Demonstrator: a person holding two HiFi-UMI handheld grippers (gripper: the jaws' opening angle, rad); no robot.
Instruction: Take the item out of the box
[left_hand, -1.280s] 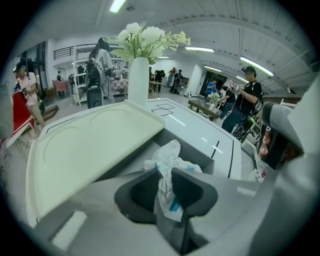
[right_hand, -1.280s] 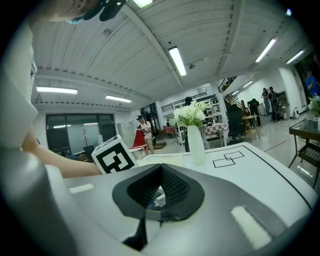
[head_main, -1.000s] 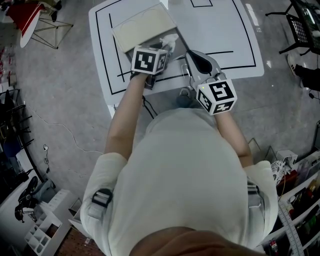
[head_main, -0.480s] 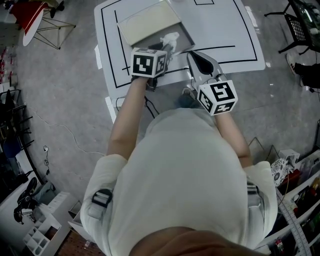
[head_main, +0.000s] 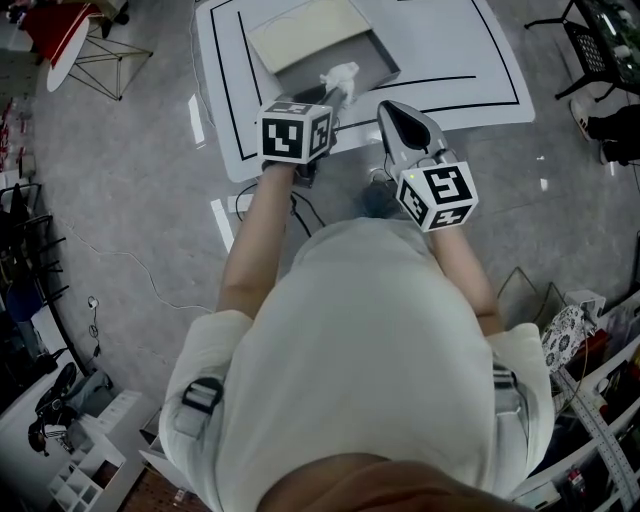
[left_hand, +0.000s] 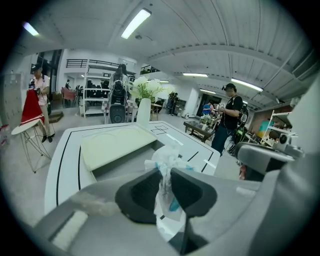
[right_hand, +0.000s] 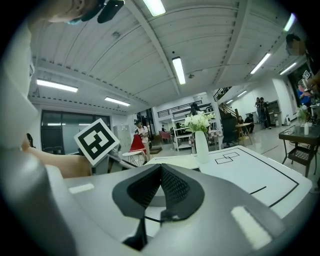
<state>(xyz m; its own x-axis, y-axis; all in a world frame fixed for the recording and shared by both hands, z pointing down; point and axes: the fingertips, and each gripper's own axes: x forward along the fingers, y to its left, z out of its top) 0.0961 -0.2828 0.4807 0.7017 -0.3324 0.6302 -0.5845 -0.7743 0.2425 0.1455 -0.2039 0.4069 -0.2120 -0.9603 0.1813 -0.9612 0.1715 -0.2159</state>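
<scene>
The left gripper (left_hand: 167, 186), angled down, pinches a crumpled plastic packet (left_hand: 165, 162), seemingly above the near rim of the open box (head_main: 378, 64); the right gripper (right_hand: 159, 186), jaws pressed together and empty, hovers right of it

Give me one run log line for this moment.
left gripper: shut on plastic bag | position: over open box | right gripper: shut, empty

This is a big open hall, part lab and part showroom, with long strip lights (left_hand: 136, 22) on the ceiling, a bare grey floor (head_main: 130, 180) and metal shelving racks (left_hand: 95, 97). People (left_hand: 231, 117) stand among work tables (one white table (head_main: 450, 50) is marked with black lines).
</scene>
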